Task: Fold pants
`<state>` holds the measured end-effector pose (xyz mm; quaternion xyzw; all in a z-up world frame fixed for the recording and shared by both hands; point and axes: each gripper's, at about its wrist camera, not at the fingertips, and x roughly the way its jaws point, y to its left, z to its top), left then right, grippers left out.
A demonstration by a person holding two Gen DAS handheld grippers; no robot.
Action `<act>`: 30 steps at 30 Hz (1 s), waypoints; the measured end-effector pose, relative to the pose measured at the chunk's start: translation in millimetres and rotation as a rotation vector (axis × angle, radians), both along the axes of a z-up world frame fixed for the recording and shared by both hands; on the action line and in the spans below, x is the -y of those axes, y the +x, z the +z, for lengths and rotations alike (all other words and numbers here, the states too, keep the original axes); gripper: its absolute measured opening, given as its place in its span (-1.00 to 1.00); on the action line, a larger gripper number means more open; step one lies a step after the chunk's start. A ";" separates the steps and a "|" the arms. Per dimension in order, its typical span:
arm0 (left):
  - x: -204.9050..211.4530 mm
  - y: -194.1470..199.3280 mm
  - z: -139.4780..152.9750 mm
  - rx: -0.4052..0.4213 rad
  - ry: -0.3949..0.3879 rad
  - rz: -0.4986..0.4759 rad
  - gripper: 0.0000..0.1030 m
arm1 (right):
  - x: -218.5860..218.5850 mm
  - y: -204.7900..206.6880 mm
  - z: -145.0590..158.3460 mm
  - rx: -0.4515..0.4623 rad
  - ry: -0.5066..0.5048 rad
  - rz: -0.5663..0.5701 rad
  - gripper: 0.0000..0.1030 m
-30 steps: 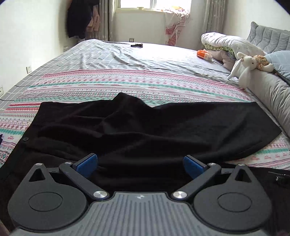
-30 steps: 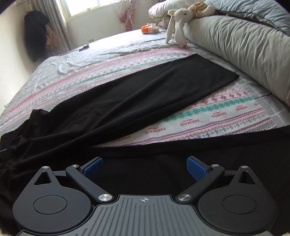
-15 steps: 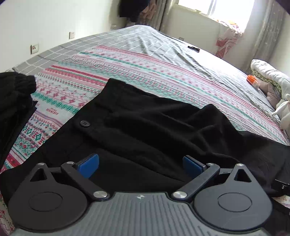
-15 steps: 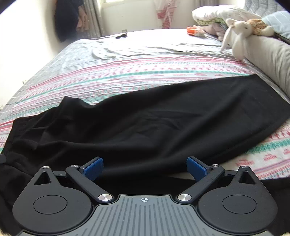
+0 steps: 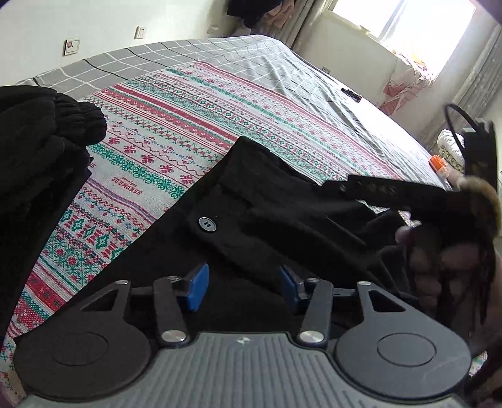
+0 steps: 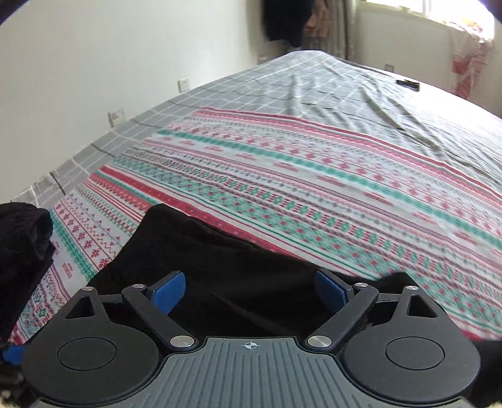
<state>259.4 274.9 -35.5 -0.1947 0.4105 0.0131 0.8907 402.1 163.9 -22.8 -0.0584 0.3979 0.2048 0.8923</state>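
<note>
Both tongs, left (image 5: 243, 290) and right (image 6: 251, 293), are closing over the black pants (image 5: 282, 219), gripping nothing.

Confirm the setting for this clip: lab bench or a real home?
A real home, almost certainly a bedroom. The black pants lie on a wide bed with a grey checked sheet and a patterned blanket. There is a curtained window, and clothes hang by the far wall.
</note>
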 end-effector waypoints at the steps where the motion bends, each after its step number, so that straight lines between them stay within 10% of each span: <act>1: -1.5 0.9 -1.4 -0.010 0.012 0.004 0.28 | -10.2 9.6 -3.2 -0.004 -0.014 0.016 0.55; 12: -10.4 10.8 -10.4 -0.059 0.011 0.022 0.27 | -61.9 61.7 -38.3 -0.077 -0.071 0.102 -0.09; 14: -11.5 10.5 -11.0 -0.066 0.010 0.030 0.27 | -66.1 58.6 -35.7 -0.071 -0.056 0.132 -0.72; 16: -12.7 10.2 -11.4 -0.071 0.006 0.039 0.27 | -72.4 57.3 -33.1 -0.068 -0.067 0.147 -0.94; 30: -9.2 9.0 -12.1 -0.092 0.030 0.073 0.28 | -114.1 67.3 28.8 0.079 0.000 0.141 -0.89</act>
